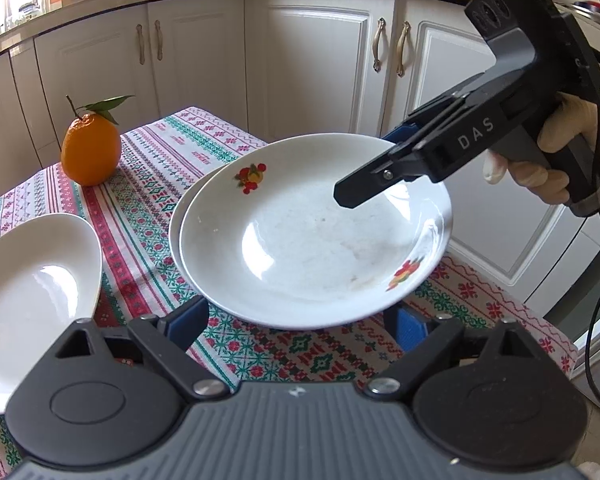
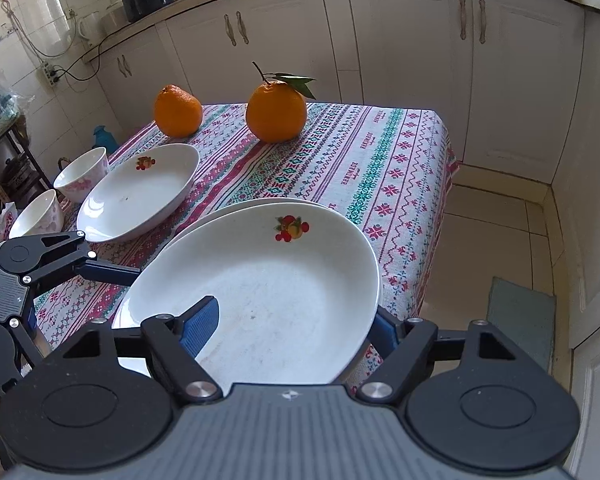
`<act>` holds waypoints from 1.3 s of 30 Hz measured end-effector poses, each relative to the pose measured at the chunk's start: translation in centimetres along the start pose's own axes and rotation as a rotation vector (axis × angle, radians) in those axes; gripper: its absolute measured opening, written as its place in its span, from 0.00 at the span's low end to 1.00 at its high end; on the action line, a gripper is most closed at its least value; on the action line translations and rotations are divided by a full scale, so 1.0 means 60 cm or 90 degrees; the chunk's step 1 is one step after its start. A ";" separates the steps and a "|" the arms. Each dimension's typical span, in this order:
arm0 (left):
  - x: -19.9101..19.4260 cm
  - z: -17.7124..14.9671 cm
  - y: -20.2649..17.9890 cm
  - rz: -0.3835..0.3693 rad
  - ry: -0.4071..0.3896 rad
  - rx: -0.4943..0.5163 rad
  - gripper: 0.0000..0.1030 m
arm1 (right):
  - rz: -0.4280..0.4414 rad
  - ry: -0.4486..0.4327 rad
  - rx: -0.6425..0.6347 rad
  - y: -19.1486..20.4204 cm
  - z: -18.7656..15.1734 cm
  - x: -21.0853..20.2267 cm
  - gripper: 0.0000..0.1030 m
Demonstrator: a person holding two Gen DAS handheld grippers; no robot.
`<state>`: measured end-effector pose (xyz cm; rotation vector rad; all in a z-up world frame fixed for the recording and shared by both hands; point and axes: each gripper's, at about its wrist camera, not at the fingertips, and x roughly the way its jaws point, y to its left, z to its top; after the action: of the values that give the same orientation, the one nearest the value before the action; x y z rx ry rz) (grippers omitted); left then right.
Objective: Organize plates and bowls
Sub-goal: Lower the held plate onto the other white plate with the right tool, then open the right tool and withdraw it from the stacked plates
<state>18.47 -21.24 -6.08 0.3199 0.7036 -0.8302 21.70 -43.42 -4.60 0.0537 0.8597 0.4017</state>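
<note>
**Position.** The top plate [image 1: 312, 240] lies on the lower plate [image 1: 175, 232], offset so that only a sliver of the lower rim shows. The pair sits on the cloth [image 2: 380, 168] near the table's edge, with tiled floor [image 2: 480, 240] beyond.

**Grippers.** The right gripper [image 2: 292, 324] is open and straddles the top plate's rim: one blue pad stands over the inner face, the other below the rim, and neither visibly presses. The left gripper [image 1: 300, 326] is also open, holding nothing, its fingers low at the opposite rim.

**Hazards.**
- Slip: glazed ceramic is smooth and glossy, and a pinch on a thin, sloping rim has little to bite on. If lifted from one side, the plate will likely tilt and slide out.
- Drag: withdrawing the lower finger carelessly may push the stack toward the edge (whether it already overhangs cannot be told). A fall to tile would probably break it.
- Chipping: setting one rim down hard on the other may chip the glaze.
- Snag: the woven cloth can catch a low finger and shift everything on it, including the two oranges [image 2: 276, 112], which are round and can roll.

**Materials and shapes.** All plates are white, shallow and round with a wide sloped rim and small fruit decals; the top one shows faint dull smears. The third plate [image 2: 140, 196] matches. The two bowls [image 2: 82, 176] are deep, thin-walled, with pink patterning. The cloth is coarse, with red and green bands
</note>
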 end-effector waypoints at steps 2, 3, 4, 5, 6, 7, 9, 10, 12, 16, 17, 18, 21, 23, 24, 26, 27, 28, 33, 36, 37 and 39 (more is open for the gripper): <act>-0.001 0.001 -0.001 0.001 -0.003 0.003 0.91 | -0.010 0.003 -0.002 0.005 0.000 -0.001 0.81; -0.002 0.001 -0.003 0.001 -0.005 0.003 0.91 | -0.013 0.007 0.001 0.006 0.000 0.000 0.82; -0.004 0.001 -0.004 0.001 -0.008 0.005 0.91 | -0.015 0.009 0.004 0.007 -0.001 0.000 0.83; -0.007 0.000 -0.006 0.001 -0.011 0.007 0.91 | -0.016 0.011 0.004 0.009 -0.001 0.001 0.84; -0.009 0.000 -0.008 0.001 -0.014 0.009 0.91 | -0.020 0.012 0.002 0.011 -0.001 0.001 0.85; -0.011 0.000 -0.009 0.001 -0.016 0.010 0.91 | -0.023 0.012 0.002 0.012 -0.002 0.002 0.85; -0.017 -0.001 -0.011 0.002 -0.020 0.012 0.91 | -0.023 0.014 0.008 0.012 -0.002 0.002 0.88; -0.020 -0.002 -0.012 0.005 -0.022 0.013 0.91 | -0.025 0.015 0.009 0.014 -0.002 0.003 0.89; -0.027 -0.004 -0.013 0.009 -0.029 0.012 0.92 | -0.035 0.020 0.002 0.019 -0.002 0.005 0.90; -0.042 -0.007 -0.012 0.015 -0.039 0.007 0.92 | -0.060 0.030 -0.014 0.028 -0.004 0.010 0.93; -0.046 -0.009 -0.012 0.019 -0.041 0.007 0.92 | -0.065 0.035 -0.013 0.028 -0.005 0.012 0.93; -0.049 -0.010 -0.013 0.024 -0.043 0.008 0.92 | -0.071 0.040 -0.012 0.027 -0.006 0.014 0.93; -0.061 -0.016 -0.011 0.037 -0.047 0.007 0.92 | -0.083 0.039 -0.018 0.032 -0.012 0.011 0.96; -0.070 -0.022 -0.011 0.047 -0.052 0.001 0.94 | -0.093 0.030 -0.031 0.044 -0.012 0.003 1.00; -0.076 -0.025 -0.010 0.054 -0.057 -0.004 0.96 | -0.095 0.024 -0.038 0.051 -0.012 -0.002 1.00; -0.086 -0.032 -0.009 0.073 -0.065 -0.013 0.96 | -0.090 0.014 -0.047 0.067 -0.011 -0.013 1.00; -0.090 -0.035 -0.006 0.083 -0.065 -0.020 0.96 | -0.091 0.009 -0.055 0.077 -0.011 -0.018 1.00; -0.094 -0.039 -0.003 0.094 -0.065 -0.030 0.96 | -0.092 0.005 -0.063 0.087 -0.011 -0.022 1.00; -0.114 -0.063 0.019 0.164 -0.072 -0.089 0.97 | -0.086 -0.005 -0.104 0.134 -0.011 -0.033 1.00; -0.116 -0.076 0.041 0.239 -0.058 -0.127 0.97 | -0.080 -0.004 -0.131 0.160 -0.009 -0.032 1.00; -0.114 -0.080 0.052 0.257 -0.052 -0.141 0.97 | -0.078 -0.004 -0.140 0.168 -0.007 -0.031 1.00; -0.111 -0.088 0.070 0.283 -0.044 -0.163 0.97 | -0.074 -0.005 -0.160 0.183 -0.006 -0.029 1.00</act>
<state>16.22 -12.05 -5.45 0.2036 0.6332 -0.3225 16.89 -33.95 -1.29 -0.2260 0.7948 0.3978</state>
